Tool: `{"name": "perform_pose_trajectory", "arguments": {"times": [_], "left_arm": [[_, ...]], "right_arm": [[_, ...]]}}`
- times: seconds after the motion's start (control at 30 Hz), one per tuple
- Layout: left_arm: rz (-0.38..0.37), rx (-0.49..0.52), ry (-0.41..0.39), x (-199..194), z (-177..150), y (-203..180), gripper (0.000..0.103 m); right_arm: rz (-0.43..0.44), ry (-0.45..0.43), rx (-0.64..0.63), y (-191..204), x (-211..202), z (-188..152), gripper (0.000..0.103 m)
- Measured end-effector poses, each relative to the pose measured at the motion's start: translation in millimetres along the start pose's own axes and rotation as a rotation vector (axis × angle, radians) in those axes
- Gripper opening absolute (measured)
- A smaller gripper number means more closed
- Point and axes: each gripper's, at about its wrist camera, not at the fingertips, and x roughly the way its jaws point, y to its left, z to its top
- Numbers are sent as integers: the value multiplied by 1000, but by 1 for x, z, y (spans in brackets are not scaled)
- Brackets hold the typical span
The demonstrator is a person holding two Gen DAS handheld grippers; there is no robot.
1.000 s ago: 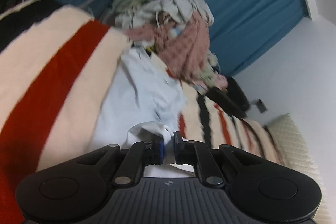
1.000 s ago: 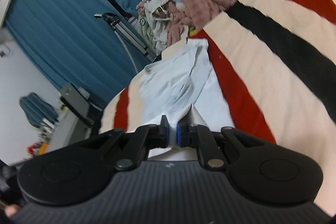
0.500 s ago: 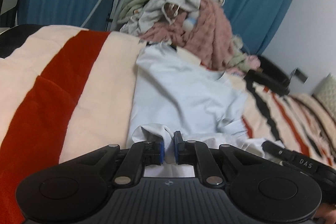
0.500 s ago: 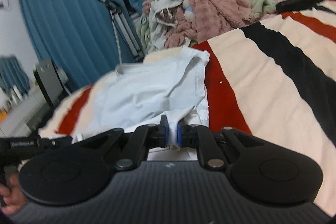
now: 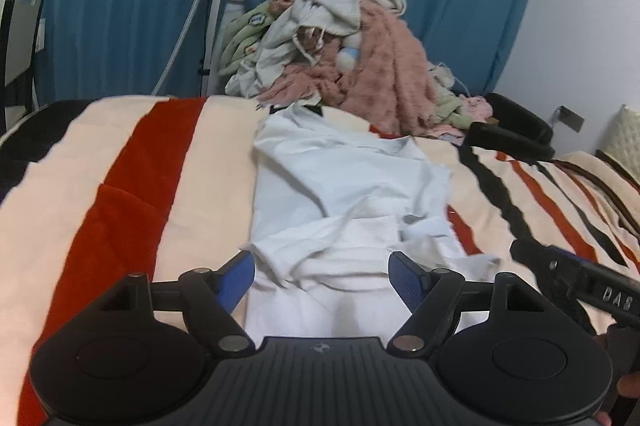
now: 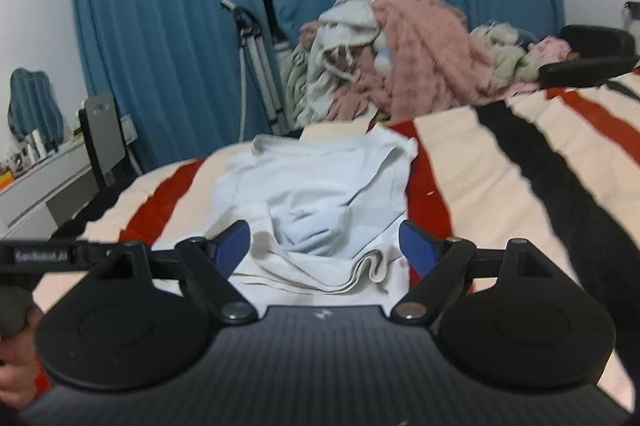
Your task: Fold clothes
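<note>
A pale blue shirt (image 5: pixel 344 186) lies lengthwise on the striped blanket (image 5: pixel 120 186), its near hem bunched in loose folds. My left gripper (image 5: pixel 322 276) hovers over that hem's left part, its jaws opening, with cloth lying between the blue pads but not pressed. In the right wrist view the same shirt (image 6: pixel 320 186) lies ahead, and my right gripper (image 6: pixel 324 246) is likewise opening above the folded hem (image 6: pixel 360 272), free of the cloth. The right gripper's body (image 5: pixel 580 286) shows at the left view's right edge.
A heap of unfolded clothes (image 5: pixel 340 58) with a pink fuzzy piece sits at the bed's far end before blue curtains (image 5: pixel 120 6). A tripod (image 5: pixel 208 18) leans there. A black case (image 5: pixel 512 130) lies far right; a desk (image 6: pixel 40 182) stands left of the bed.
Both grippers were shut on the shirt's hem; both have rolled level, sunk toward the bed and let the hem go. The hem now lies dropped in folds.
</note>
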Motion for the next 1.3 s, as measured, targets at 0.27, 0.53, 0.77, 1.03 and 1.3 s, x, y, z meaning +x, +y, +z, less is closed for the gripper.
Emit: {"name": "perform_pose_trajectory", "arguments": {"times": [0.27, 0.53, 0.77, 1.03, 1.3], "left_arm": [[-1, 30, -80, -74, -16, -13, 80], [4, 60, -95, -118, -41, -24, 82], [3, 80, -68, -118, -52, -31, 82], [-15, 23, 3, -105, -55, -26, 82], [-103, -238, 224, -84, -71, 8, 82]], "right_arm": [[-9, -75, -46, 15, -73, -3, 83], [-39, -114, -85, 28, -110, -14, 72], [-2, -136, -16, 19, -113, -12, 87], [-46, -73, 50, 10, -97, -17, 91], [147, 173, 597, -32, -83, -44, 91]]}}
